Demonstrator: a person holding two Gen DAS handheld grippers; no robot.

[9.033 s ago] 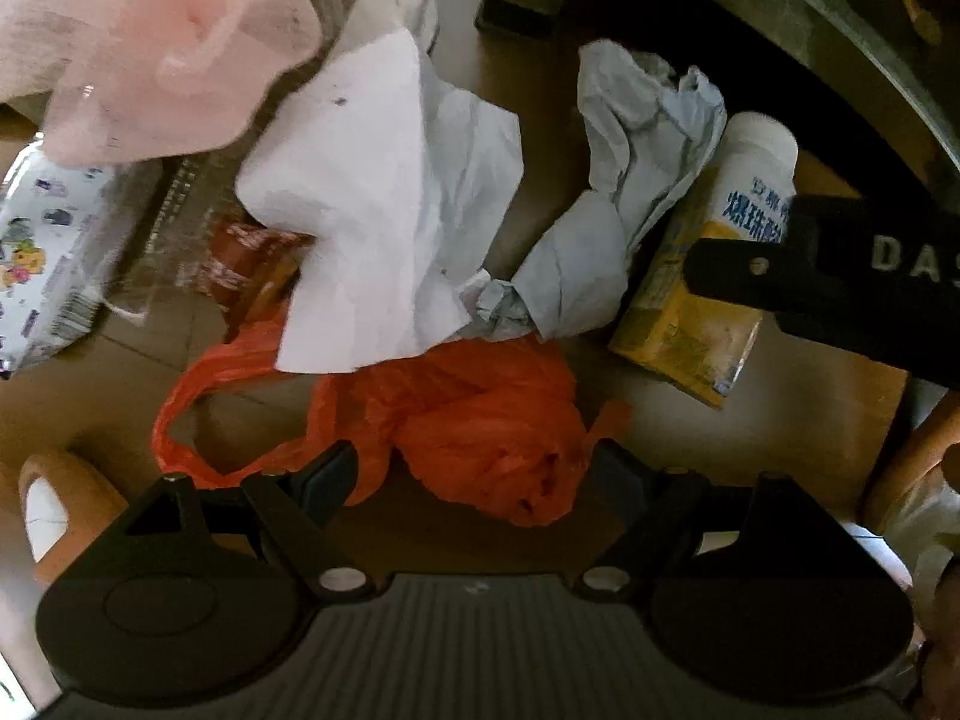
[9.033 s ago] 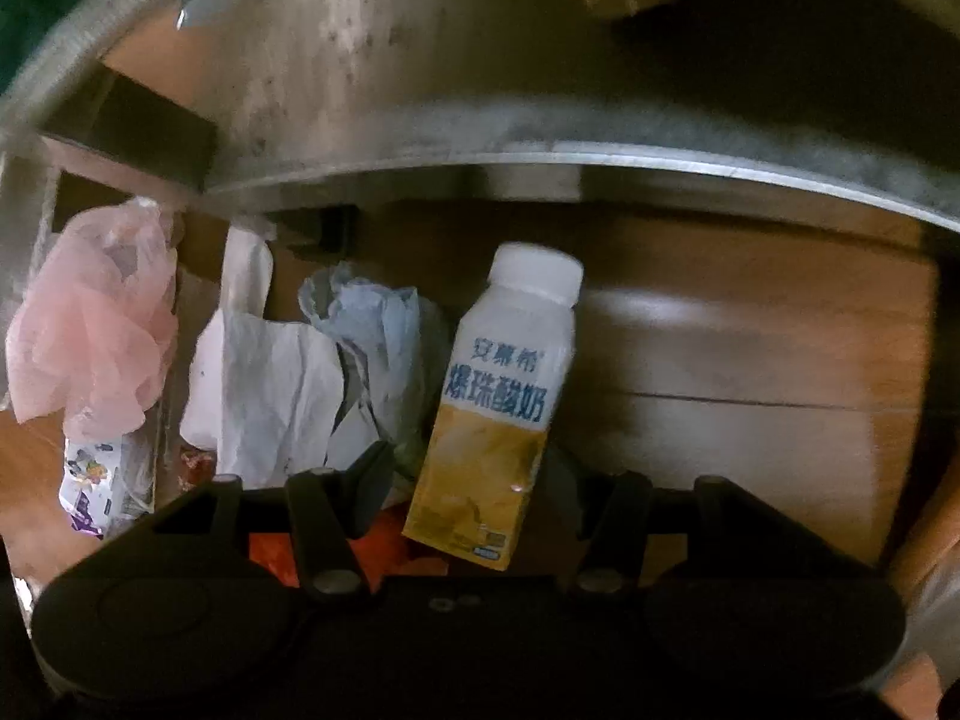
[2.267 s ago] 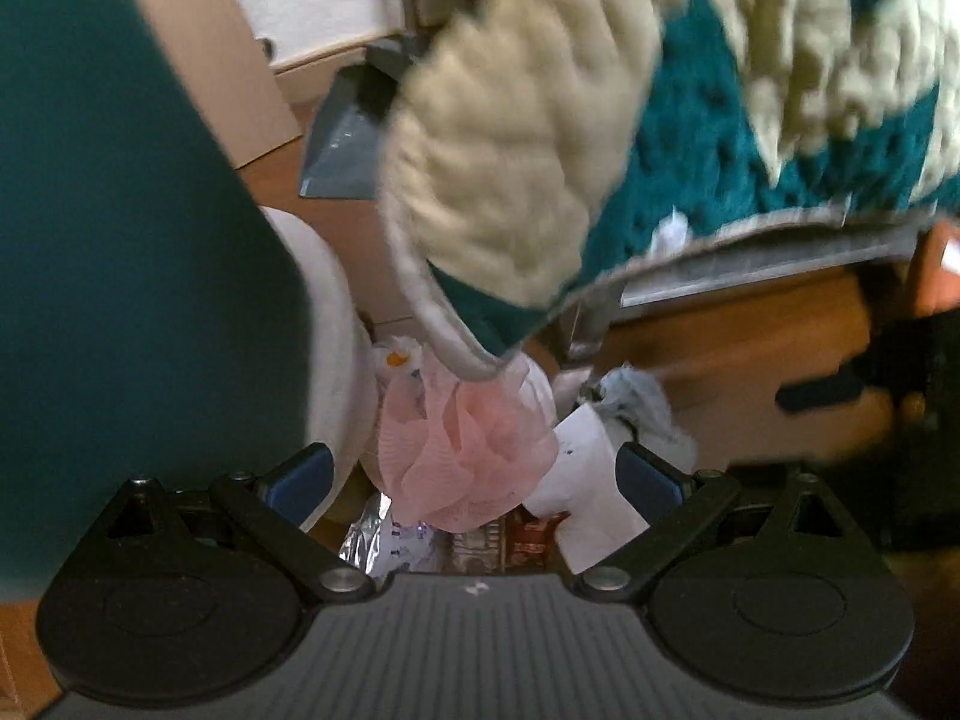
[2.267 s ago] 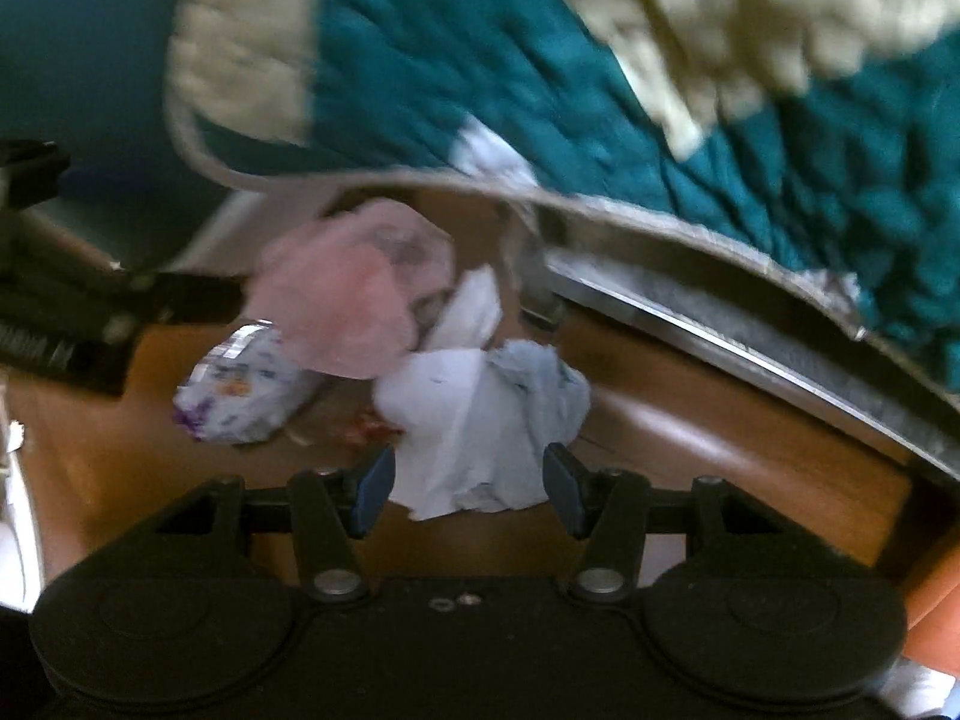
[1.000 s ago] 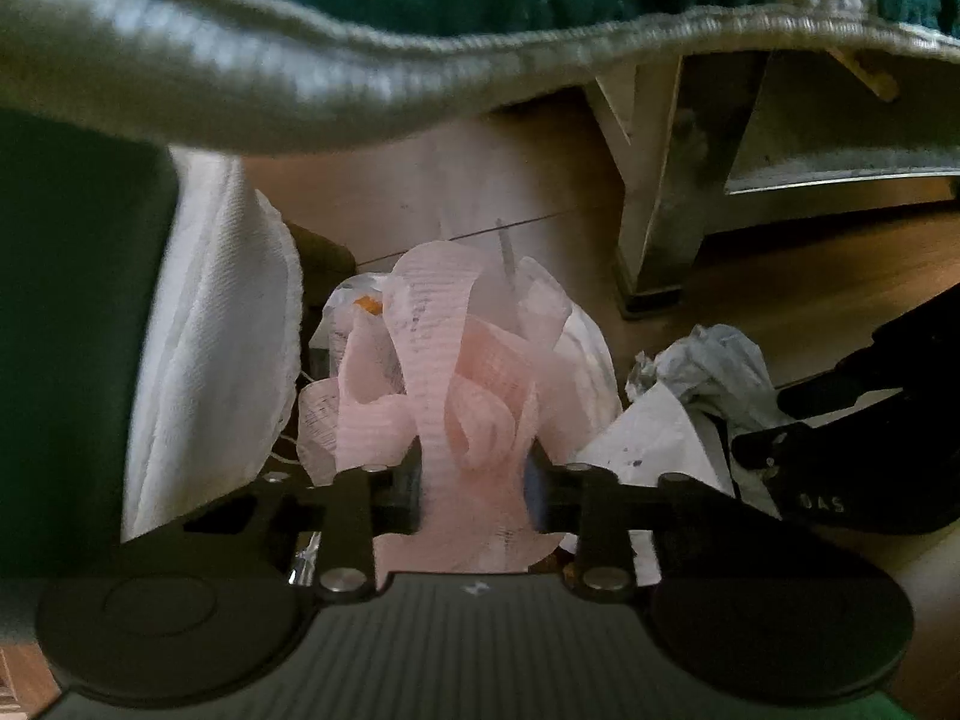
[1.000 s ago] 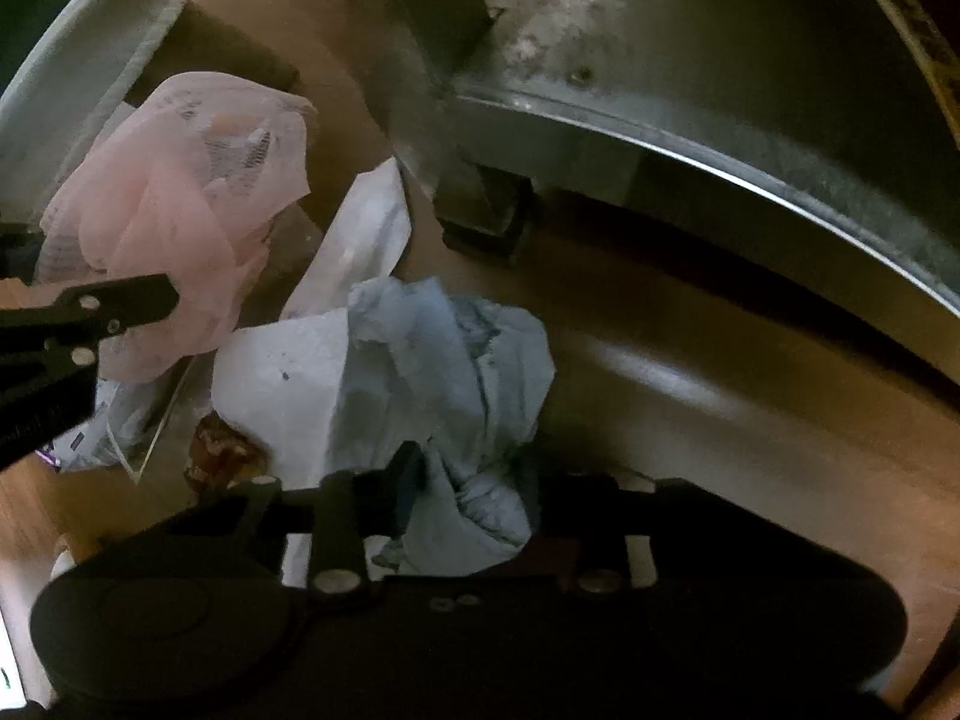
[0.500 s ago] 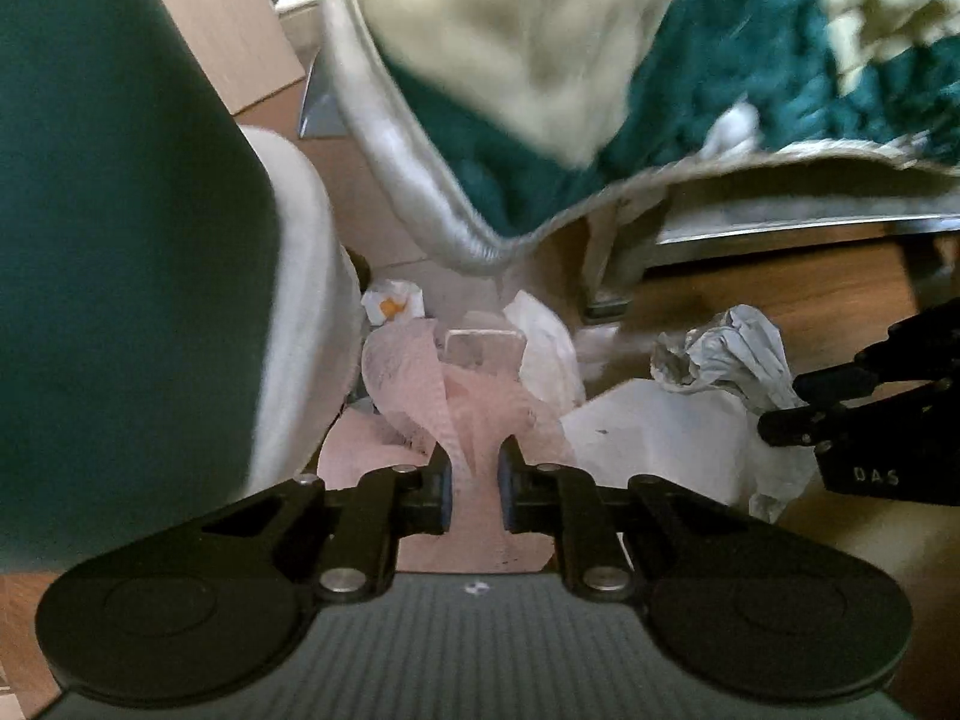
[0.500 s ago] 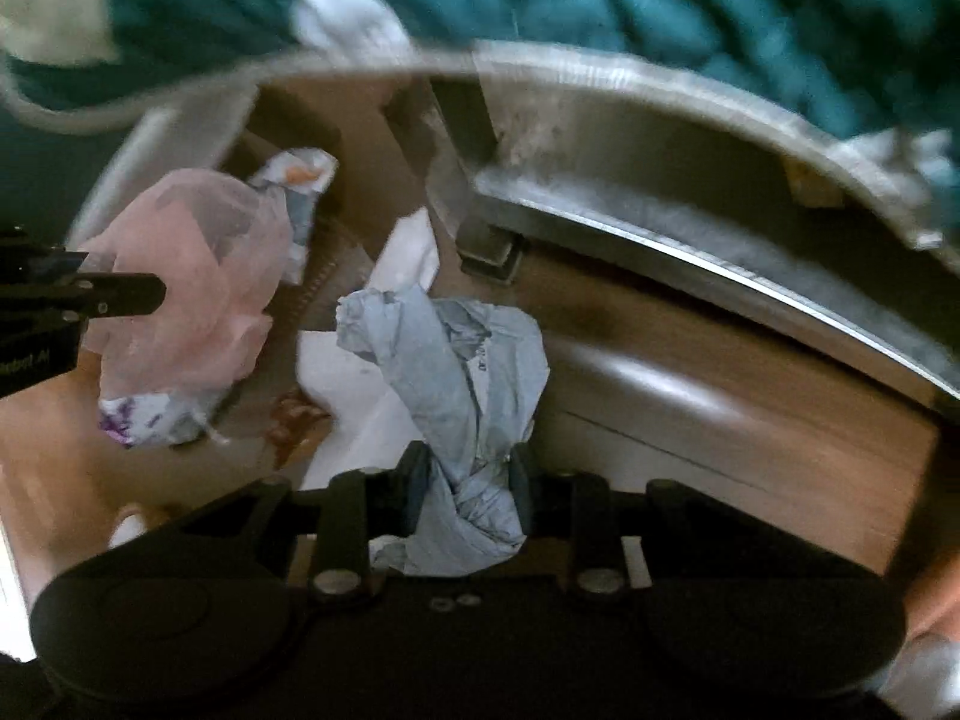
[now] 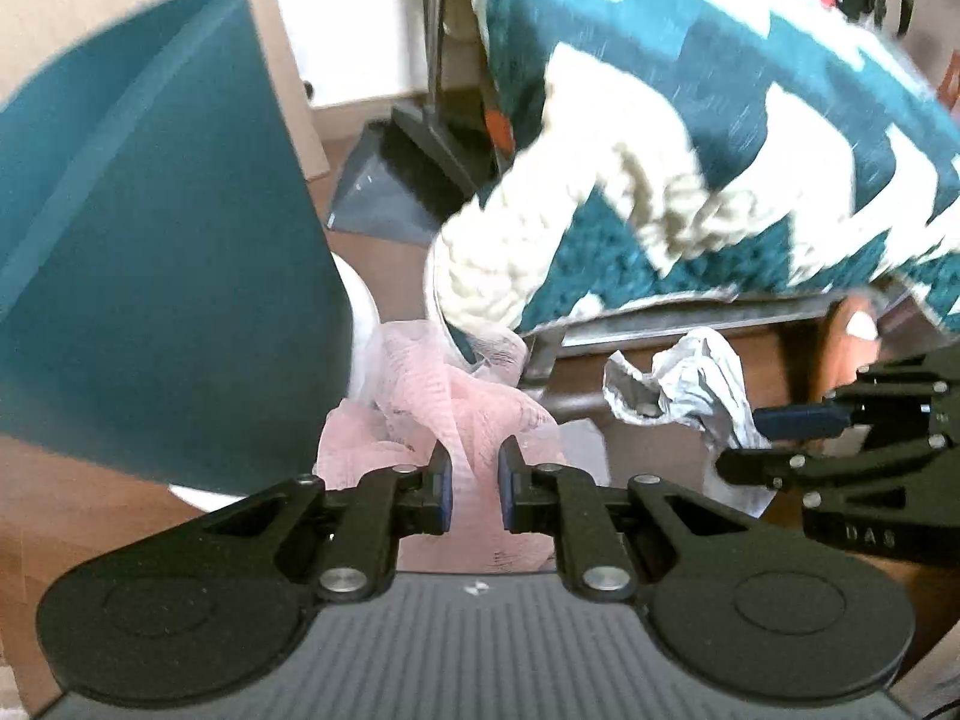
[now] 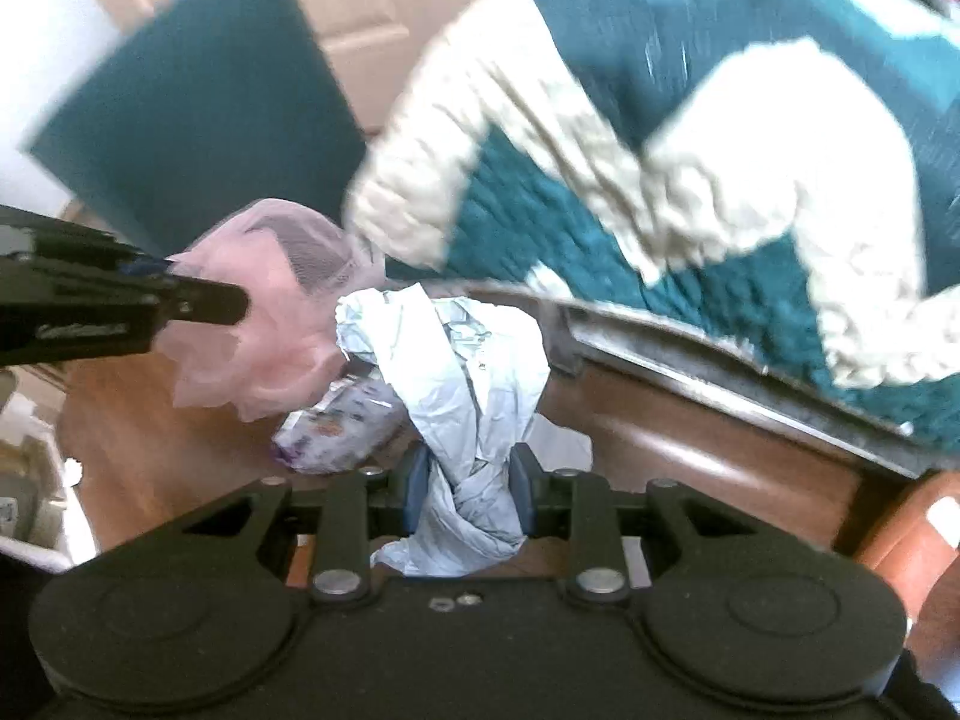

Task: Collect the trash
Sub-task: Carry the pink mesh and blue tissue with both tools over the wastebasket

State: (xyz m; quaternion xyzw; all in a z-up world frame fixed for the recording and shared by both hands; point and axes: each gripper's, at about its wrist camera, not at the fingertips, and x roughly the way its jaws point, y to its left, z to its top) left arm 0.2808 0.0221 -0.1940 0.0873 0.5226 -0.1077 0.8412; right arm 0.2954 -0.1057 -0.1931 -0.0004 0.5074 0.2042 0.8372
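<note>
My left gripper (image 9: 474,483) is shut on a pink mesh bag (image 9: 444,402) and holds it above the floor; the bag also shows in the right wrist view (image 10: 282,312). My right gripper (image 10: 469,489) is shut on a crumpled pale blue-grey paper (image 10: 462,360), also lifted; it appears in the left wrist view (image 9: 684,384) at the right, pinched by the right gripper's fingers (image 9: 798,417). A printed white-and-purple wrapper (image 10: 336,429) lies on the wooden floor (image 10: 690,456) below the paper.
A teal-and-cream knitted blanket (image 9: 690,138) hangs over a metal bed frame (image 10: 720,360) ahead. A teal panel (image 9: 150,240) stands at the left. A grey dustpan (image 9: 384,192) stands further back. White containers (image 10: 30,498) sit at the far left.
Both grippers have risen from the floor with their loads, the pink mesh bag and the blue-grey paper. The views now tilt up toward the blanket and bed.
</note>
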